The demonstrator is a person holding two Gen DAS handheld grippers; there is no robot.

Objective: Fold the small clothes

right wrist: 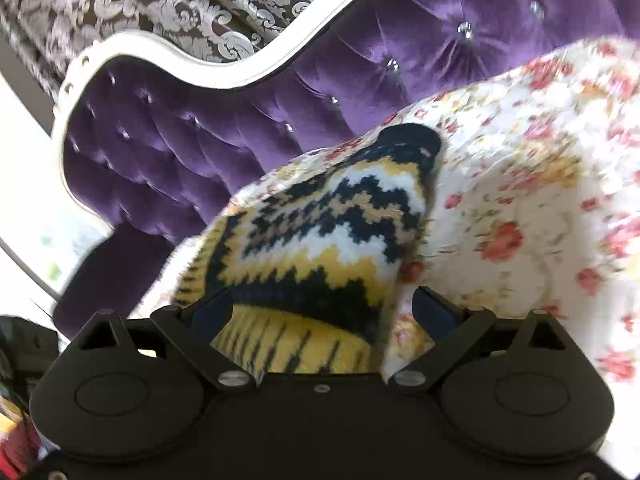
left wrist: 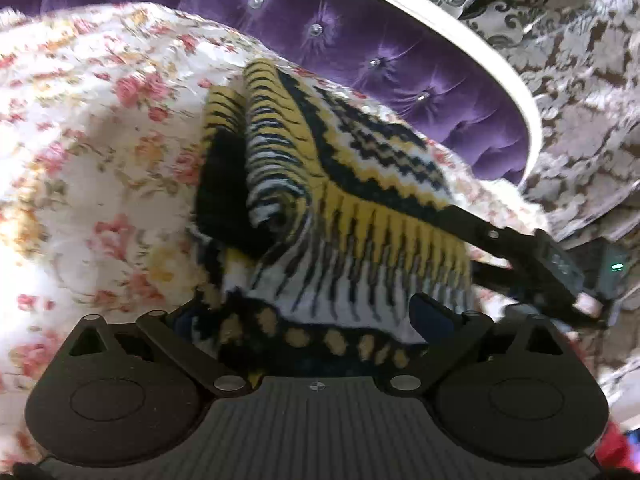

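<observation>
A knitted sweater (left wrist: 340, 184) in yellow, black and white zigzags lies bunched and partly folded on the floral bedspread (left wrist: 100, 140). My left gripper (left wrist: 304, 320) is low at its near hem, jaws wide, with the knit draped between them and over the left pad. At the sweater's right edge a black finger (left wrist: 496, 236) of the other tool reaches in. In the right wrist view the sweater (right wrist: 320, 232) fills the space between the spread jaws of my right gripper (right wrist: 322, 312). Its right pad (right wrist: 432, 312) stands clear of the knit, over the bedspread (right wrist: 520, 200).
A purple tufted headboard (left wrist: 400, 80) with a white curved frame (left wrist: 500, 68) rises behind the bed. Grey and brown damask wallpaper (right wrist: 160, 4) is beyond it. Something red (left wrist: 612, 448) shows at the lower right, beside the bed.
</observation>
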